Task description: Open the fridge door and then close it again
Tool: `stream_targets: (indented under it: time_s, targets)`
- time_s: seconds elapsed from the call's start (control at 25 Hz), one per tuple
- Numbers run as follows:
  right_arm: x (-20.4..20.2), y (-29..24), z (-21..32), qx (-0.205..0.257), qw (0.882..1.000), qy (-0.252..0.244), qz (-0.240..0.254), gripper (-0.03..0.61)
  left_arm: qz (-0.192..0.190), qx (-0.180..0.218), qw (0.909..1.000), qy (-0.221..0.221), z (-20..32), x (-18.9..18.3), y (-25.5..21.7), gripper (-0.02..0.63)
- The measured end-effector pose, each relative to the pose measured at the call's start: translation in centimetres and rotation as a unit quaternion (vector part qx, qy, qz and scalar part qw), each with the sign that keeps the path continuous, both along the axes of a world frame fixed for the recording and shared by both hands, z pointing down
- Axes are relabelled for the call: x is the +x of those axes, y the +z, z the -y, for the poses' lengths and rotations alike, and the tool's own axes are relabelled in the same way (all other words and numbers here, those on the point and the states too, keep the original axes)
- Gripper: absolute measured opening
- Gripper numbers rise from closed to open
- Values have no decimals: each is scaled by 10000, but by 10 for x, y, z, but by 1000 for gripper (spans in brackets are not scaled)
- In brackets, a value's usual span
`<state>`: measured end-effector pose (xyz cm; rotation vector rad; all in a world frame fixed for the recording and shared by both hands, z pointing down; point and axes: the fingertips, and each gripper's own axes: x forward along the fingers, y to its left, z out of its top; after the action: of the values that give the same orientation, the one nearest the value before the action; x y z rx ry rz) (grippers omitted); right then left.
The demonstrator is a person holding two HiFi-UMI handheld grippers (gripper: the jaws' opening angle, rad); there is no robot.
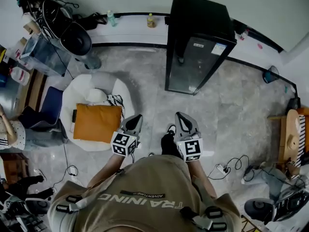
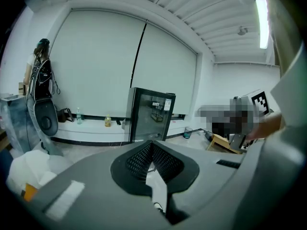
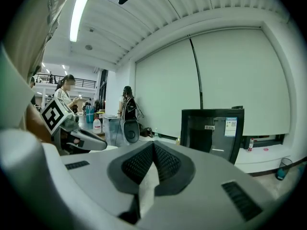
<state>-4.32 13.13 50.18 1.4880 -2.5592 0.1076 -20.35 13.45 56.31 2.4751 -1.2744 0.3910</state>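
A small black fridge (image 1: 195,47) with a glass door stands against the far wall, its door closed. The fridge (image 2: 149,115) shows ahead in the left gripper view, and the fridge (image 3: 213,133) sits right of centre in the right gripper view. My left gripper (image 1: 135,122) and right gripper (image 1: 183,120) are held side by side near my body, well short of the fridge. Both are shut with nothing between the jaws, which meet at a point in each gripper view.
A white beanbag (image 1: 84,93) with an orange cushion (image 1: 97,122) lies left of me. Cables and a power strip (image 1: 222,168) run over the floor at right. A wooden stool (image 1: 292,134) stands far right. Bottles (image 1: 151,20) line the wall ledge. A black backpack (image 1: 65,25) hangs at upper left.
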Motion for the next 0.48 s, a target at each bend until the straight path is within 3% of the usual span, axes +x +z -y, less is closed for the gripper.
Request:
stream_targets:
  time_s: [0.48]
  targets:
    - [73,-5,136,323,9993,37,199,-5,293,268,9992,-55,142,54,-29,0]
